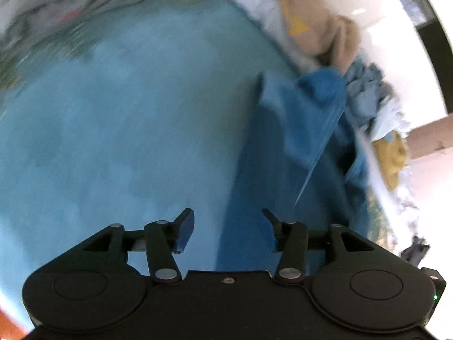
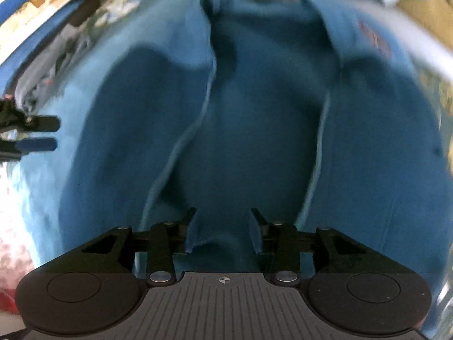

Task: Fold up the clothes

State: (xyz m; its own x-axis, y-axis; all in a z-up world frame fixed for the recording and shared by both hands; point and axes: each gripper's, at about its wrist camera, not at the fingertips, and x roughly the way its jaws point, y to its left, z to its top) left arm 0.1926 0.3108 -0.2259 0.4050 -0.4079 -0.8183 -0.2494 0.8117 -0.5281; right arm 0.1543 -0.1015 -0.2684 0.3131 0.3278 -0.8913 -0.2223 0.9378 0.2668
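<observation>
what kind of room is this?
Likely a bedroom or laundry spot at home: a blue shirt spread on a light-blue sheet, with heaped clothes along its edge.

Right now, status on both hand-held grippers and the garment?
Left hand-held gripper open, empty. Right hand-held gripper open over blue shirt, not gripping. Clothes pile alongside.

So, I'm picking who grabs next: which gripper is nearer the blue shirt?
Right. The right gripper hangs directly over the blue shirt, jaws open. The left gripper sits off its edge, mostly over bare table.
</observation>
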